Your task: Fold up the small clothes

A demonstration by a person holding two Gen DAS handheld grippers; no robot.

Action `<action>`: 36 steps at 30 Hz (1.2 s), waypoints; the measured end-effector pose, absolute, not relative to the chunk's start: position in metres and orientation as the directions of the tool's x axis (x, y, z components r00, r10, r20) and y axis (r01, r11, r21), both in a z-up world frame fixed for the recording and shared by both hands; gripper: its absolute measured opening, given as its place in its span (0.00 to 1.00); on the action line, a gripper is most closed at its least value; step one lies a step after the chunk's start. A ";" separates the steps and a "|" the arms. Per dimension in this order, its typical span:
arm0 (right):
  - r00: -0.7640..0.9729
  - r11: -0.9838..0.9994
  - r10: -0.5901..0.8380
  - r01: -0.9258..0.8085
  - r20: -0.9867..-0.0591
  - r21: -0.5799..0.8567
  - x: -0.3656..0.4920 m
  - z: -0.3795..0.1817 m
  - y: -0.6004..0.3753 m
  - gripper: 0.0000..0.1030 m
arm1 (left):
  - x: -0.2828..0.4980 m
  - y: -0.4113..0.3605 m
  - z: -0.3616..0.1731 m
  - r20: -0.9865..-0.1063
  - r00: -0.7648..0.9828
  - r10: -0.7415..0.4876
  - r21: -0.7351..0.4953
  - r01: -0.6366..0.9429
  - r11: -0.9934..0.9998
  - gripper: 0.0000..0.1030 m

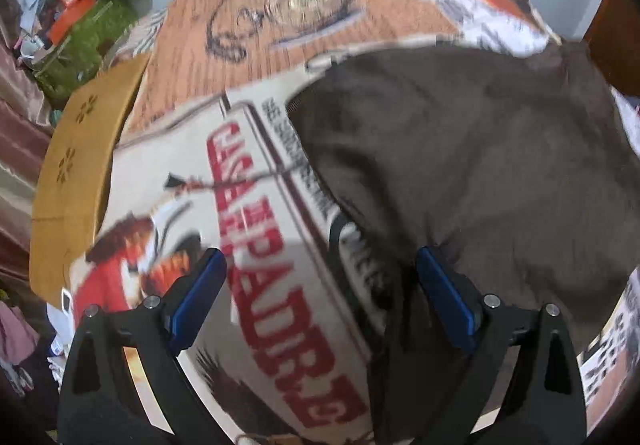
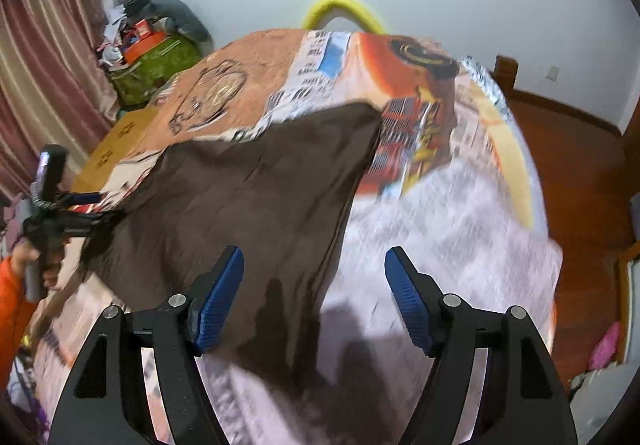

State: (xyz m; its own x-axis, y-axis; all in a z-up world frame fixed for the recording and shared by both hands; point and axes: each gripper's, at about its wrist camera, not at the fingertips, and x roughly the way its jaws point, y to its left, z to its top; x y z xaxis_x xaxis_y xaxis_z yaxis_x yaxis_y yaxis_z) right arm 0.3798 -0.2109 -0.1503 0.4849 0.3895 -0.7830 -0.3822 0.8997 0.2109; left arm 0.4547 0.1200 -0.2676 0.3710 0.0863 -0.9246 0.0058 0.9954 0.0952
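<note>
A dark brown garment lies spread on a table covered with printed newspaper-style cloth. In the left wrist view the garment fills the right half. My left gripper is open and empty, its blue pads apart above the garment's left edge. It also shows in the right wrist view at the garment's left corner. My right gripper is open and empty, hovering over the garment's near right edge.
A yellow wooden stool or box stands left of the table. A green bag with clutter sits by the curtain. A yellow curved chair back is behind the table. Wooden floor lies to the right.
</note>
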 end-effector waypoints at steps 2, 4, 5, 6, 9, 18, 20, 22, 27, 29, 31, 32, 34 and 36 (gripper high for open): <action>0.473 0.899 0.393 -0.378 -0.788 0.222 0.370 -0.155 -0.210 0.68 | 0.444 0.114 -0.267 -0.920 0.378 0.101 0.111 0.005 0.994 0.95; 0.465 0.900 0.395 -0.370 -0.792 0.232 0.364 -0.158 -0.210 0.68 | 0.436 0.111 -0.267 -0.933 0.354 0.072 0.082 0.013 0.997 0.95; 0.458 0.899 0.402 -0.363 -0.793 0.245 0.361 -0.159 -0.211 0.68 | 0.430 0.108 -0.268 -0.939 0.340 0.058 0.069 0.019 0.997 0.95; 0.449 0.897 0.409 -0.357 -0.795 0.260 0.357 -0.161 -0.212 0.68 | 0.425 0.105 -0.268 -0.940 0.336 0.058 0.070 0.025 0.997 0.95; 0.443 0.899 0.413 -0.338 -0.796 0.278 0.346 -0.162 -0.215 0.68 | 0.404 0.090 -0.265 -0.946 0.322 0.042 0.067 0.069 0.995 0.95; 0.400 0.894 0.435 -0.300 -0.807 0.333 0.313 -0.173 -0.226 0.68 | 0.353 0.064 -0.260 -0.957 0.277 -0.092 -0.092 0.012 0.996 0.94; 0.393 0.891 0.440 -0.301 -0.808 0.339 0.307 -0.176 -0.225 0.68 | 0.348 0.060 -0.255 -0.954 0.288 -0.085 -0.085 0.014 0.996 0.93; 0.390 0.890 0.441 -0.305 -0.809 0.338 0.305 -0.180 -0.224 0.68 | 0.345 0.060 -0.249 -0.950 0.308 -0.057 -0.058 0.004 0.998 0.92; 0.397 0.889 0.450 -0.289 -0.800 0.356 0.320 -0.188 -0.224 0.68 | 0.352 0.089 -0.222 -0.927 0.375 -0.020 -0.055 -0.083 0.995 0.90; 0.375 0.873 0.484 -0.271 -0.791 0.407 0.328 -0.195 -0.223 0.66 | 0.358 0.105 -0.207 -0.908 0.419 -0.006 -0.059 -0.114 0.992 0.90; 0.351 0.851 0.523 -0.262 -0.777 0.455 0.334 -0.201 -0.219 0.57 | 0.371 0.123 -0.193 -0.888 0.459 0.031 -0.038 -0.142 0.989 0.90; 0.348 0.847 0.530 -0.257 -0.773 0.464 0.337 -0.204 -0.217 0.53 | 0.381 0.129 -0.190 -0.883 0.467 0.046 -0.029 -0.153 0.988 0.90; 0.364 0.843 0.537 -0.260 -0.761 0.470 0.342 -0.205 -0.211 0.48 | 0.402 0.142 -0.187 -0.874 0.480 0.082 -0.007 -0.180 0.984 0.90; 0.380 0.842 0.539 -0.261 -0.752 0.472 0.346 -0.204 -0.207 0.45 | 0.424 0.154 -0.193 -0.875 0.474 0.103 0.006 -0.202 0.979 0.90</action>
